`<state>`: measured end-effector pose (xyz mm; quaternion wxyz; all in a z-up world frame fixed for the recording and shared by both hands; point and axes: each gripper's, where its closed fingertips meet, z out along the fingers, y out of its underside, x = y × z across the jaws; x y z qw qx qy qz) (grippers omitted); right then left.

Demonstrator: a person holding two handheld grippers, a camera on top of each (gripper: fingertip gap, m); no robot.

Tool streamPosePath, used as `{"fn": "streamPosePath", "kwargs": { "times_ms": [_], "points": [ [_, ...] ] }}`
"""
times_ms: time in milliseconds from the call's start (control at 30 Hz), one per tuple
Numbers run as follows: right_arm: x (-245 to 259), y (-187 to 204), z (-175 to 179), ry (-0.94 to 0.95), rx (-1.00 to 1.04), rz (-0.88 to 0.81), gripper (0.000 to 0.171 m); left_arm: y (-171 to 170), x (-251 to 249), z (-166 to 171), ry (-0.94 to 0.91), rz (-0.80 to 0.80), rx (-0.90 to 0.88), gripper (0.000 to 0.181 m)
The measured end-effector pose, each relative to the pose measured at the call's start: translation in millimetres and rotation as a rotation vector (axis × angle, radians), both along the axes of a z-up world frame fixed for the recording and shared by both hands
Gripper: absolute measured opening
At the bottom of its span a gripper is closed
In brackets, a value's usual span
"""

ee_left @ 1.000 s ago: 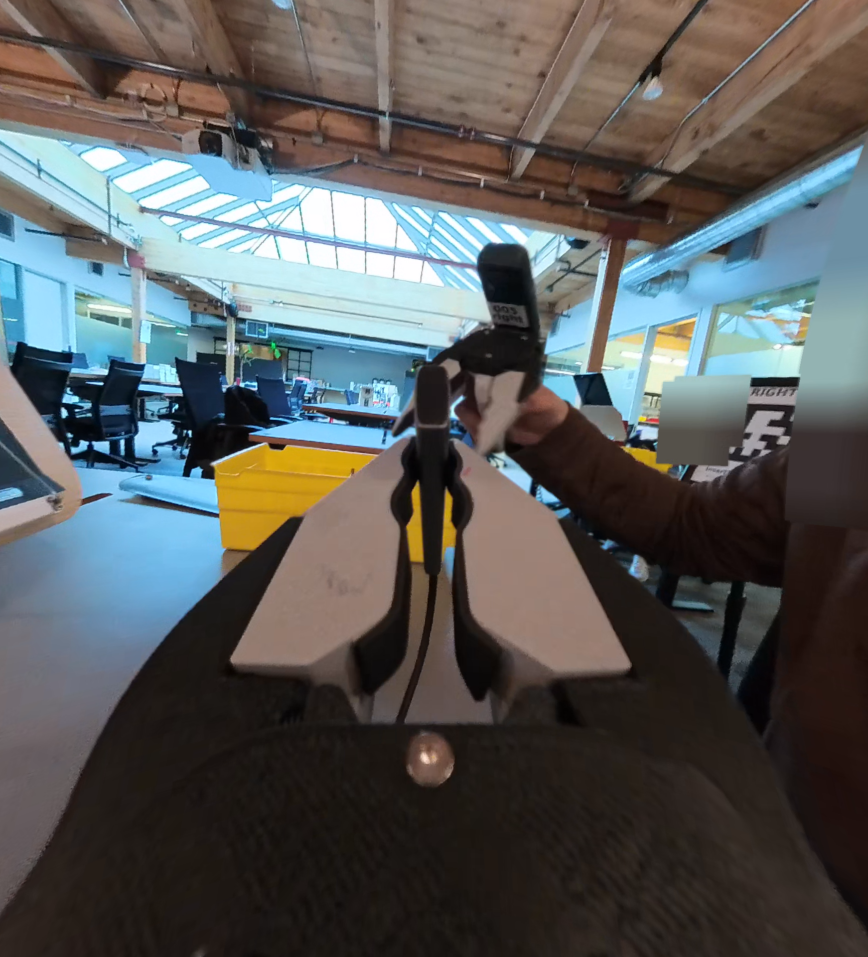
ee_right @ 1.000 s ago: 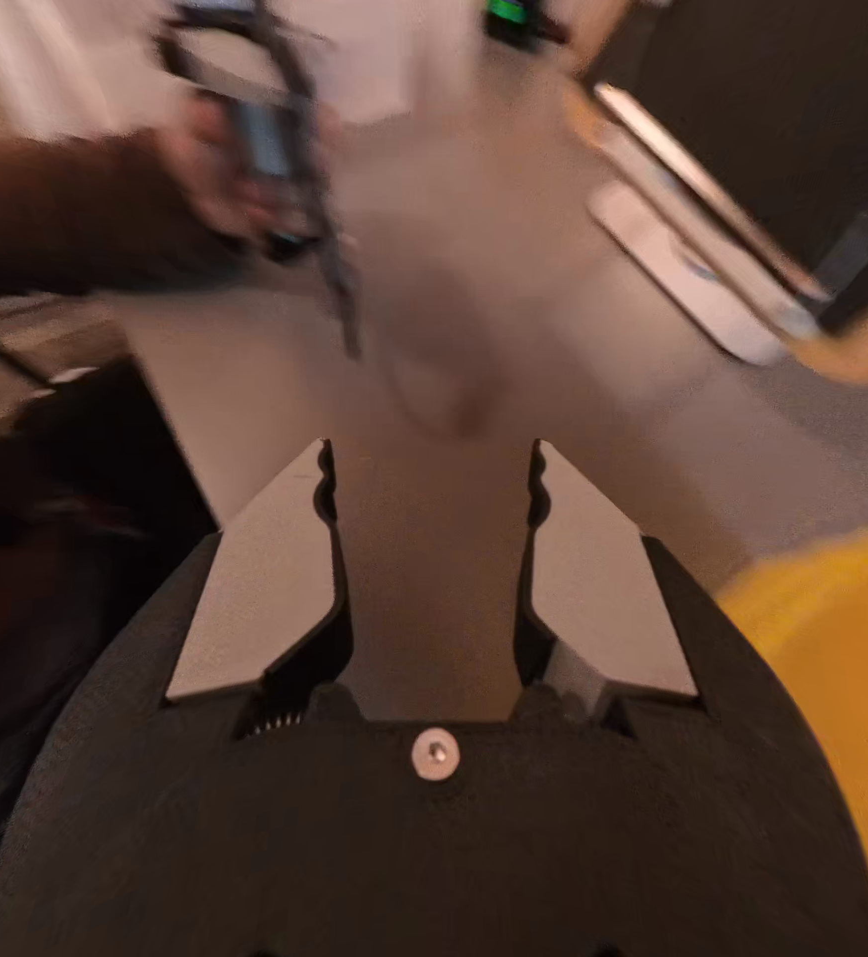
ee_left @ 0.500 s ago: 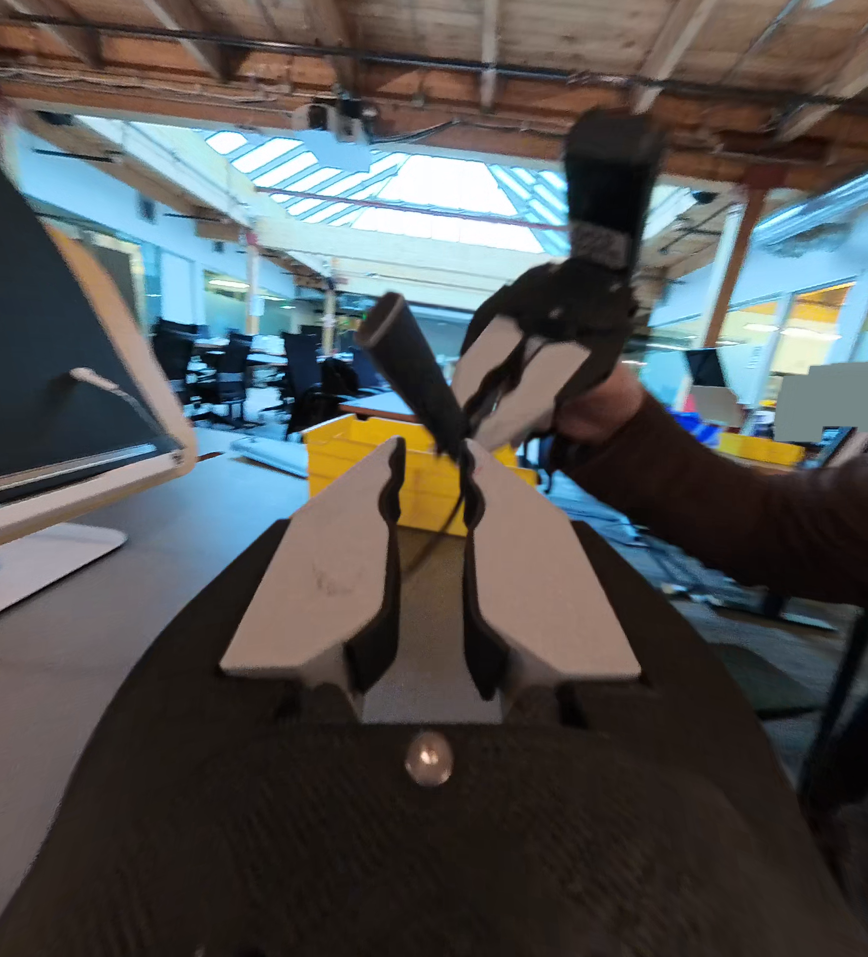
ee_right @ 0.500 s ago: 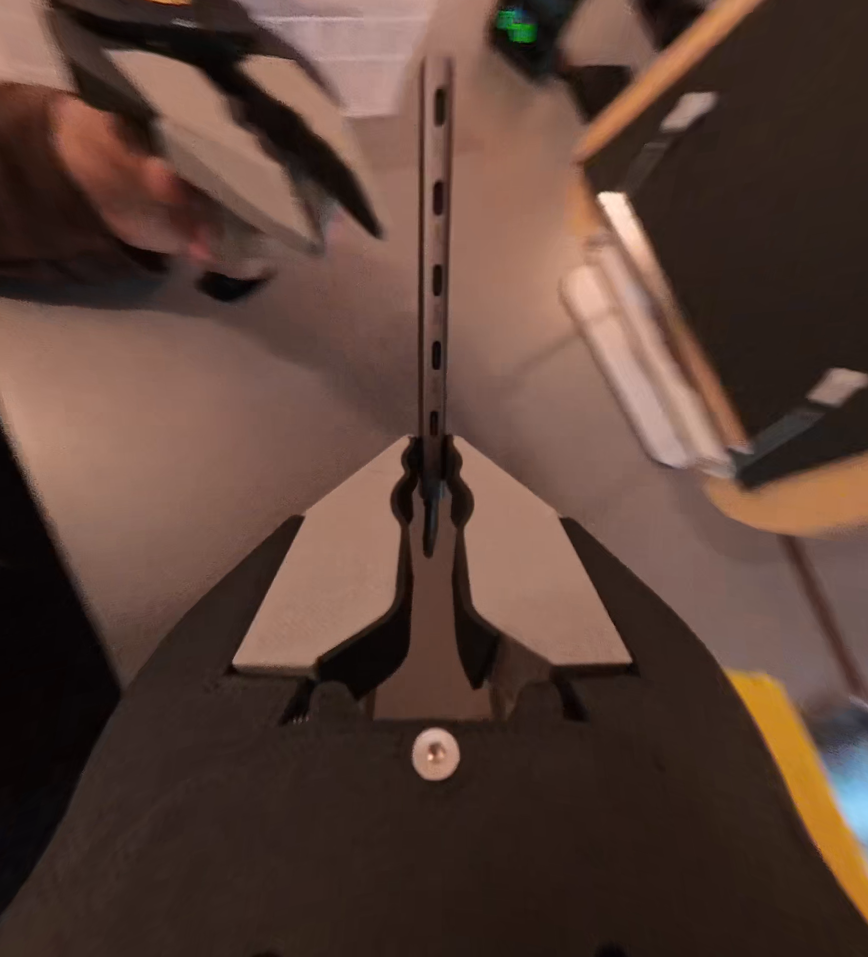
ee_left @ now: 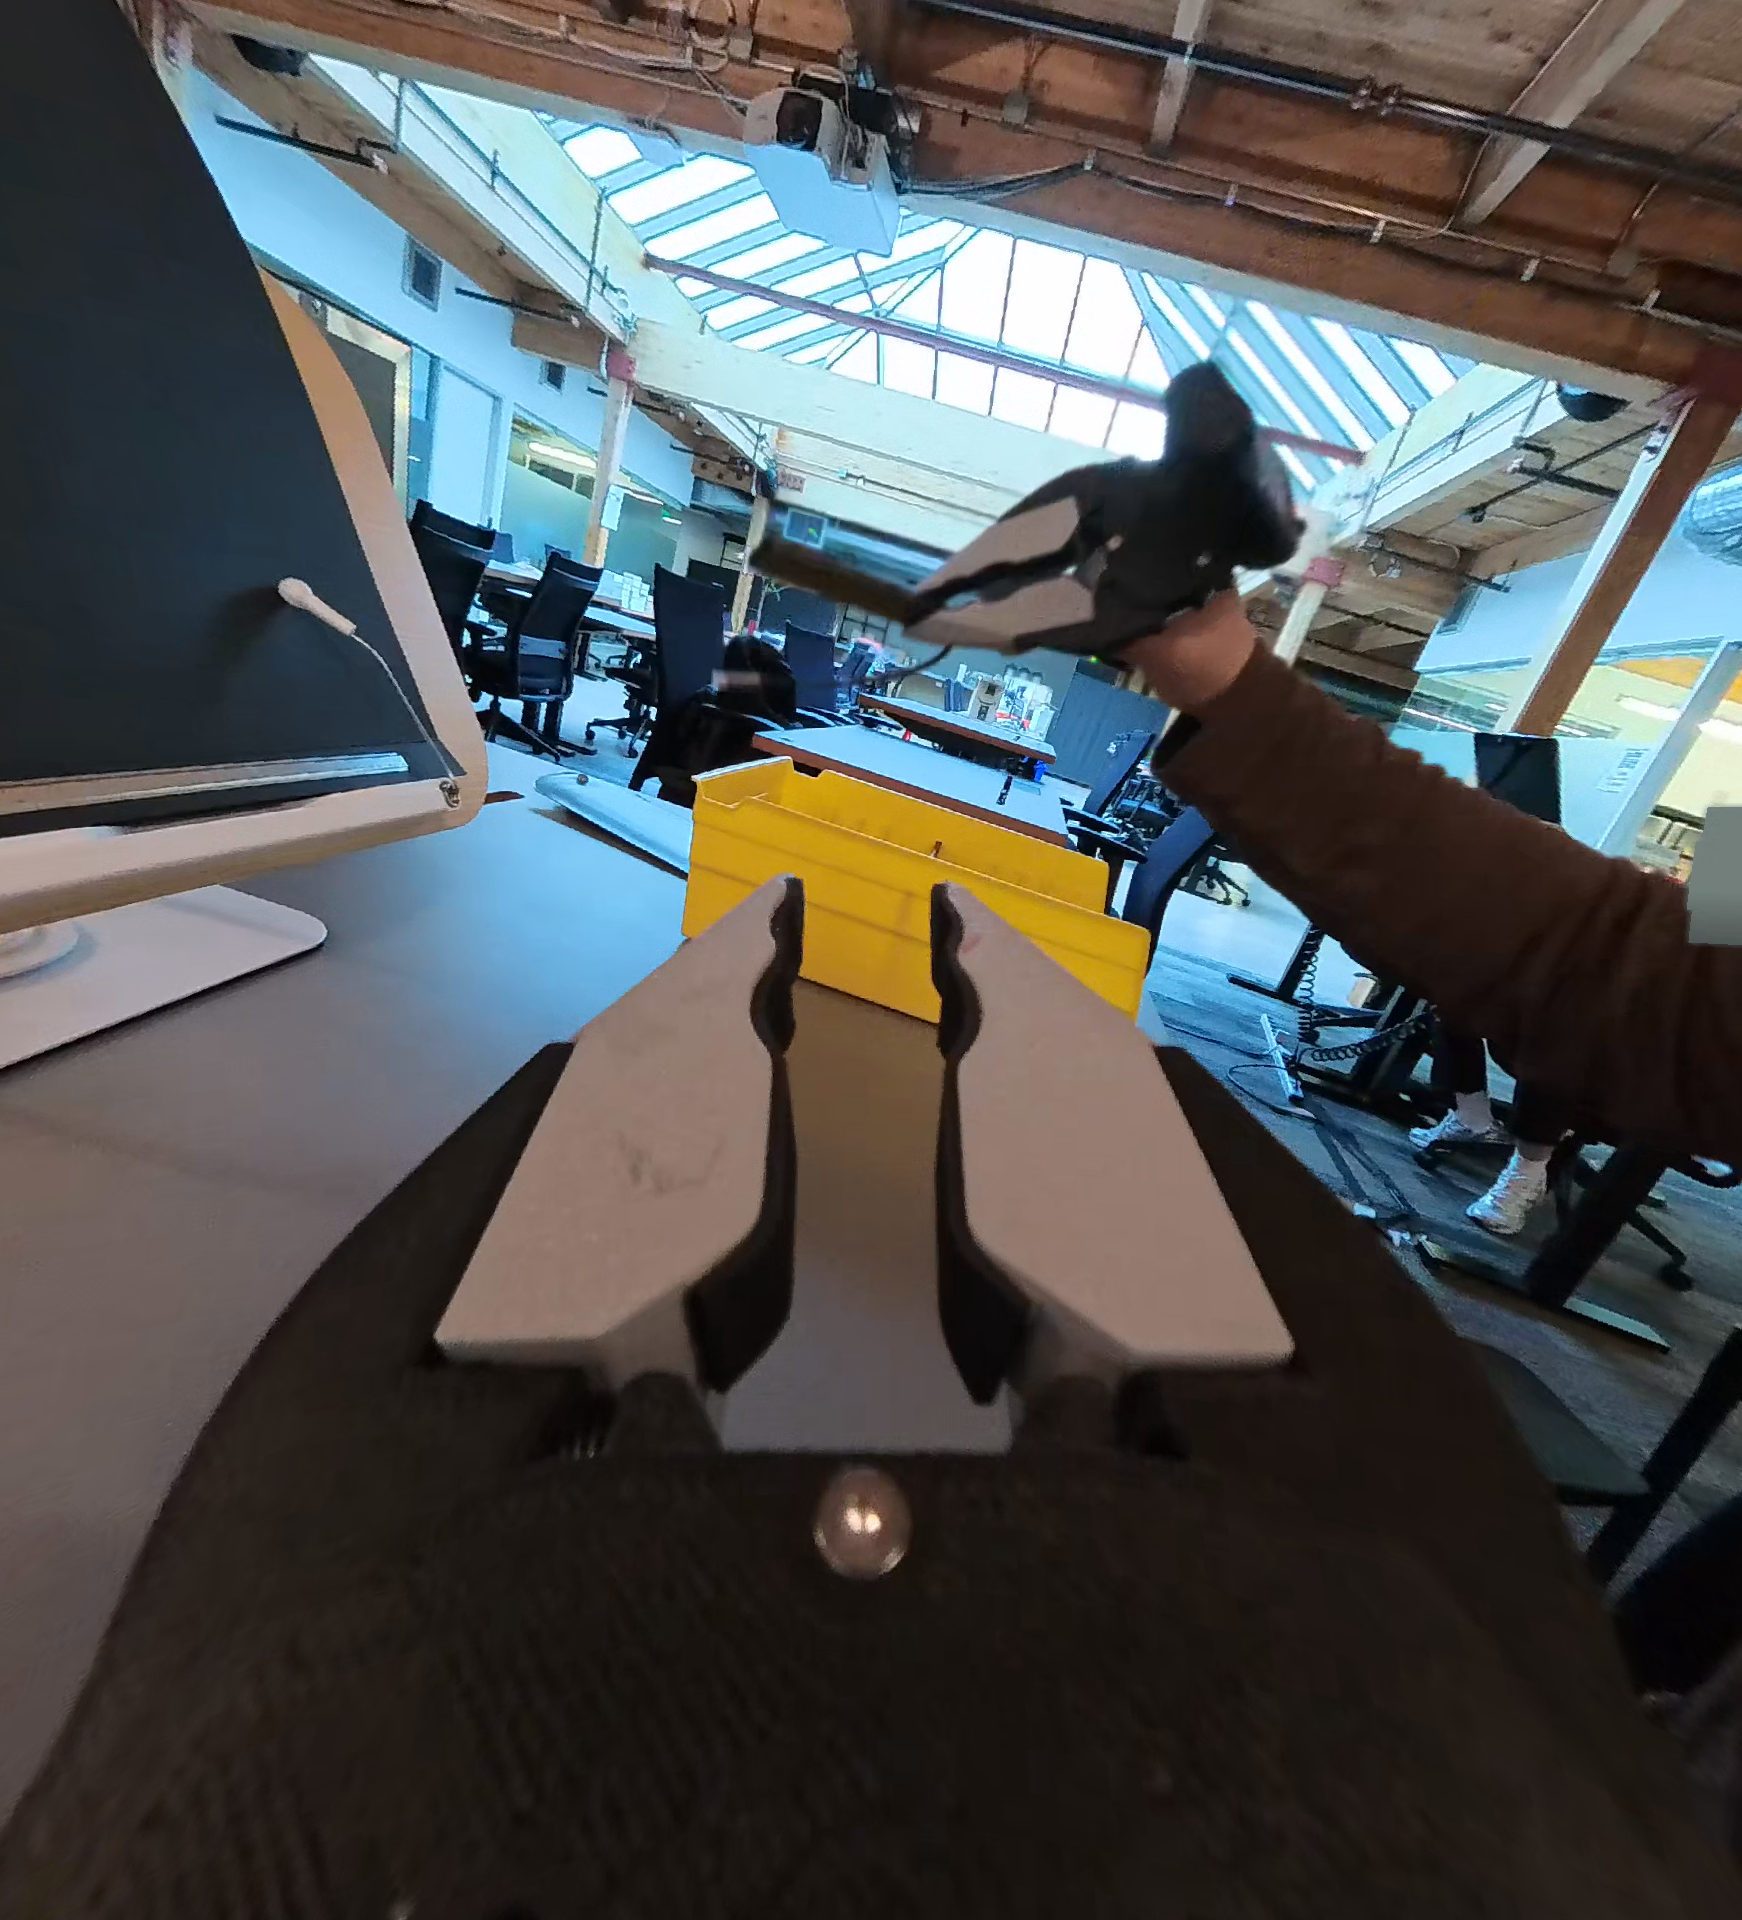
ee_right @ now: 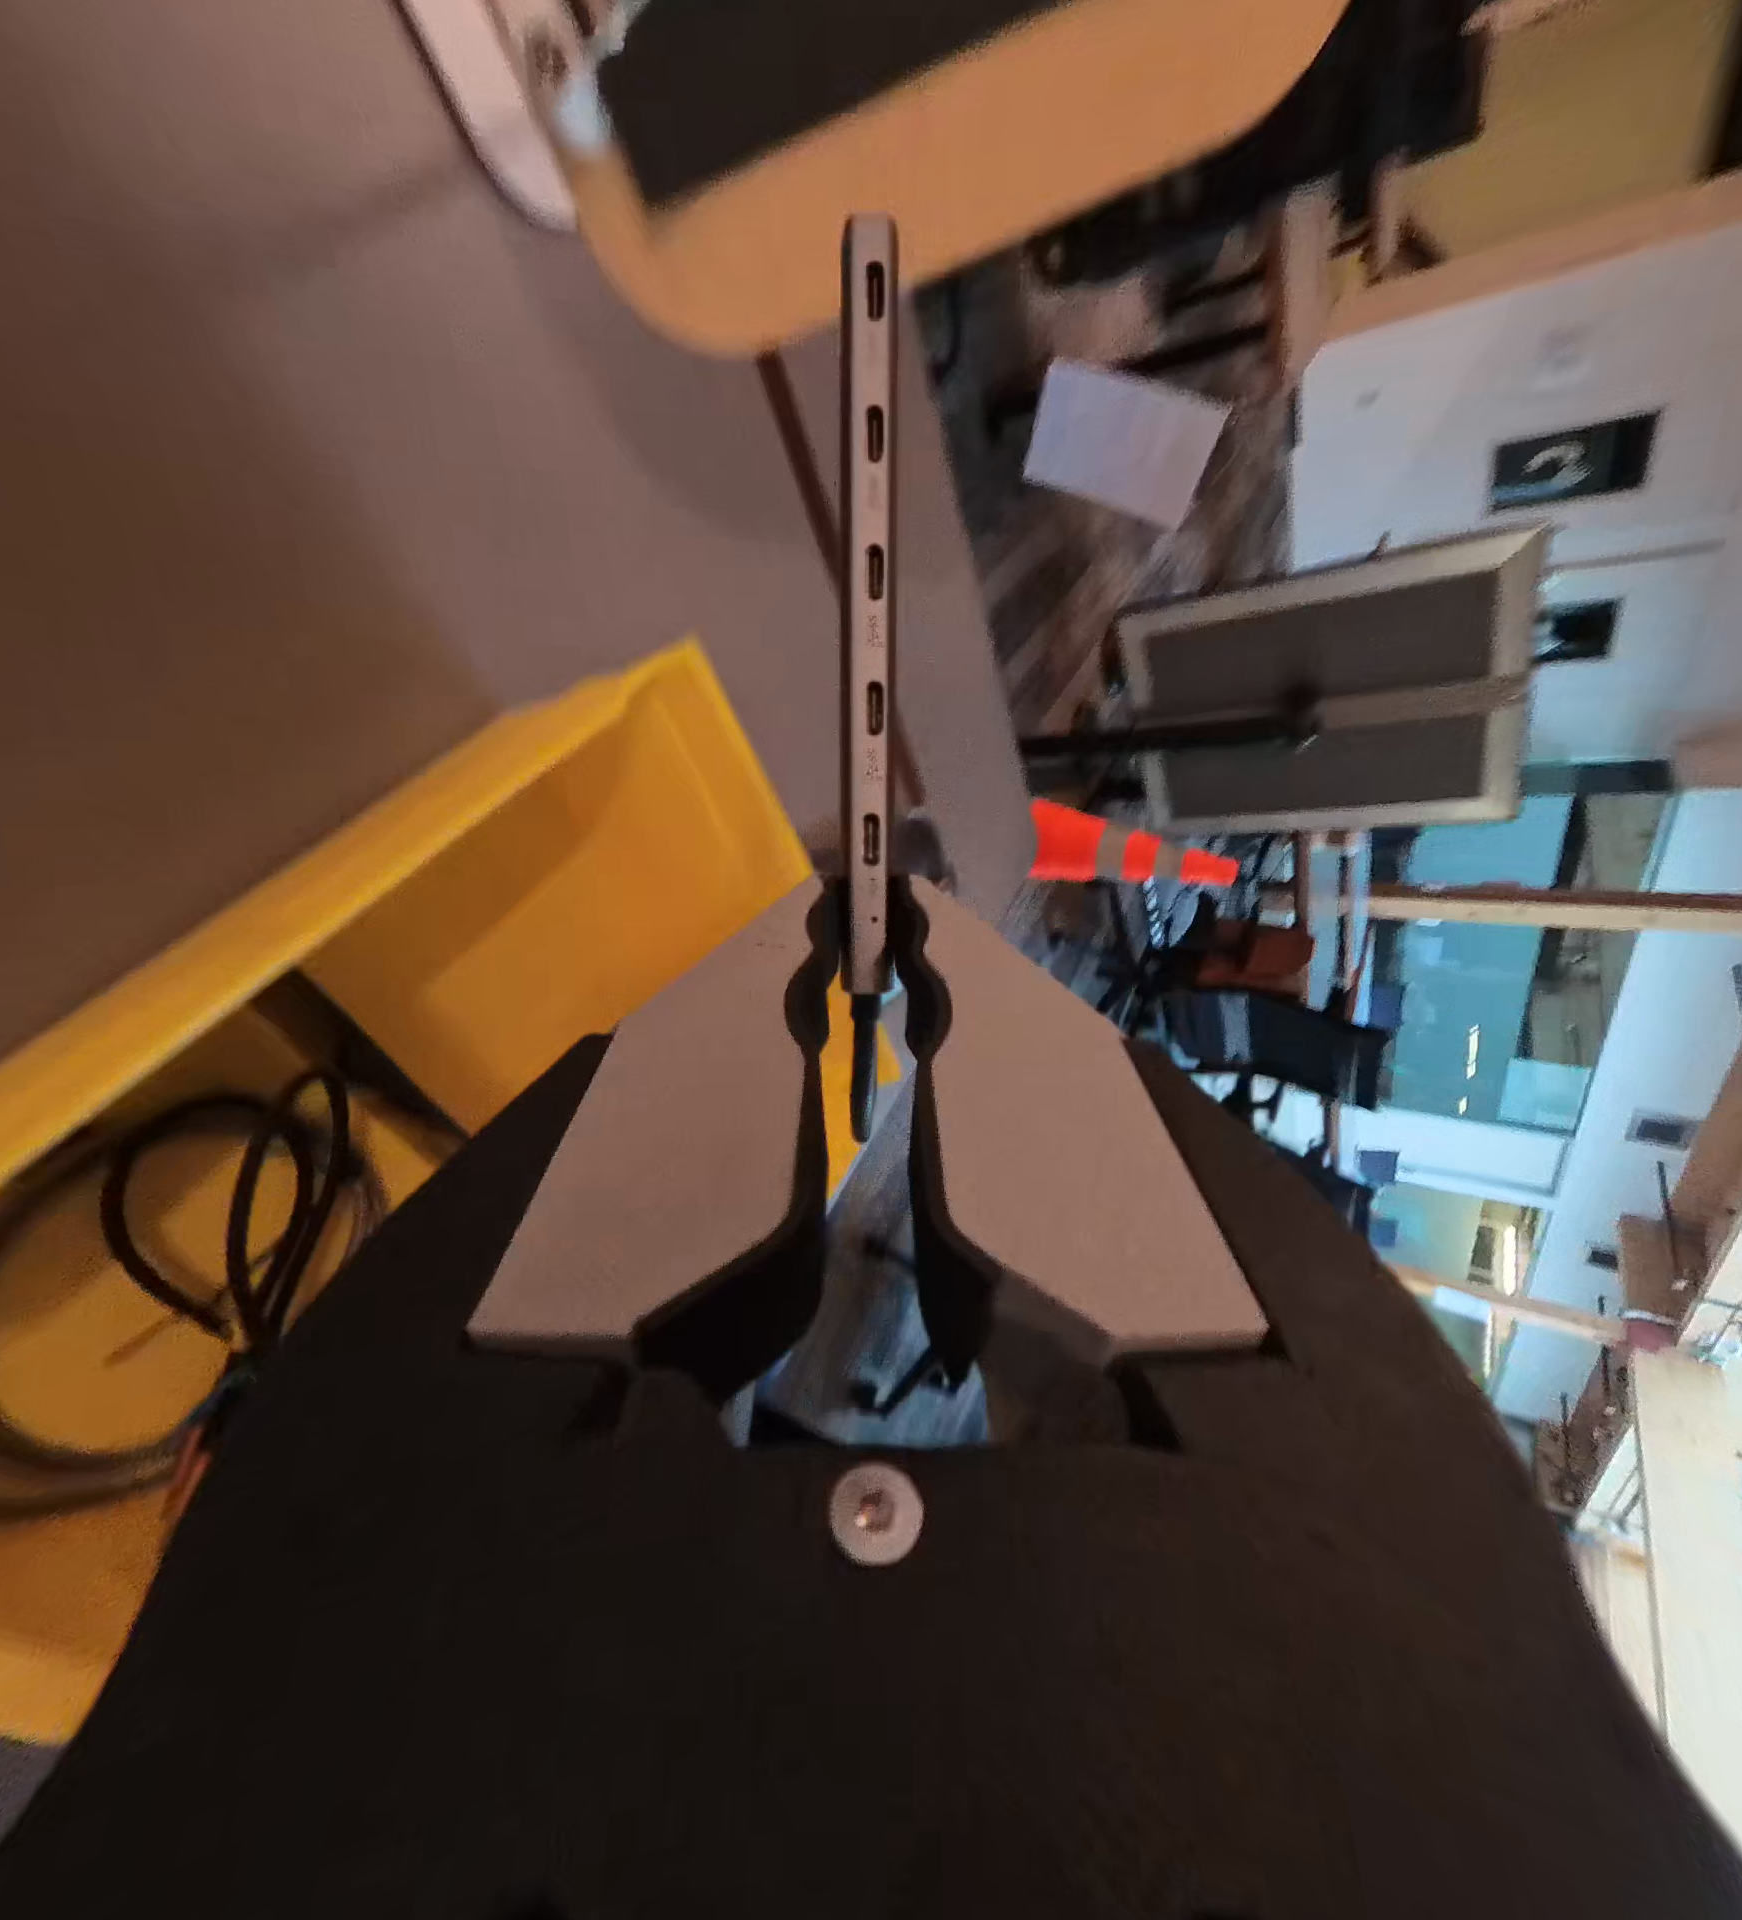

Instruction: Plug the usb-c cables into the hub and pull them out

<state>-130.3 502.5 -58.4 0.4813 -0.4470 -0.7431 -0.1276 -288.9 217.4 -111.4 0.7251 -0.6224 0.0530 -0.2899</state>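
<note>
Five ports run along the edge of the hub (ee_right: 869, 582), and we see every one of them empty, so by our reading no plugging has begun. Our right gripper (ee_right: 869, 935) is pinching the hub by its lower end, holding it in the air with the port edge facing the right wrist camera; the hub's own short lead hangs down between the fingers. Our left gripper (ee_left: 862, 914) is spread and holds nothing, low over the grey table (ee_left: 223, 1122) in front of the yellow bin (ee_left: 898, 883). In the right wrist view that bin holds a coil of dark cables (ee_right: 223, 1226), which we take to be the usb-c cables, untouched. What remains, we judge, is nearly everything: fetching a cable with the free gripper, seating it in a port, repeating, then pulling each out.
</note>
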Motion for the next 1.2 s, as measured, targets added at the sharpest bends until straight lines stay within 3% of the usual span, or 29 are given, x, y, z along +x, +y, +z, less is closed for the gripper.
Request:
{"fn": "streamPosePath", "kwargs": {
  "times_ms": [200, 467, 567, 600, 667, 800, 900, 1000, 1100, 1200],
  "points": [
    [43, 57, -66, -0.275, -0.024, -0.111, 0.007, 2, 0, -4, -0.008, -0.007, -0.020, 0.020],
    [55, 79, -150, -0.540, -0.126, -0.175, 0.008, 5, -1, -9, 0.001, -0.010, -0.041, 0.020],
    [60, 79, -172, -0.573, -0.298, -0.265, 0.043, 5, -1, -10, 0.000, -0.014, -0.046, 0.020],
    [62, 76, -175, -0.578, -0.349, -0.296, 0.035, 6, 0, -11, -0.001, -0.017, -0.048, 0.019],
    [61, 74, -169, -0.554, -0.375, -0.308, 0.042, 5, 1, -11, -0.001, -0.028, -0.052, 0.020],
    [39, 62, -123, -0.339, -0.359, -0.292, 0.039, 8, 10, -20, 0.044, -0.057, -0.099, 0.023],
    [0, 22, -83, -0.101, -0.417, -0.227, 0.041, 13, 20, -34, 0.125, -0.063, -0.153, 0.026],
    [-60, -66, -65, 0.124, -0.650, -0.030, 0.042, 16, 29, -45, 0.218, -0.058, -0.196, 0.032],
    [-113, -148, -74, 0.238, -0.863, 0.139, 0.041, 17, 31, -49, 0.278, -0.008, -0.207, 0.035],
    [-156, -201, -104, 0.275, -0.976, 0.245, 0.040, 4, 33, -33, 0.229, 0.083, -0.213, 0.036]
  ]
}}
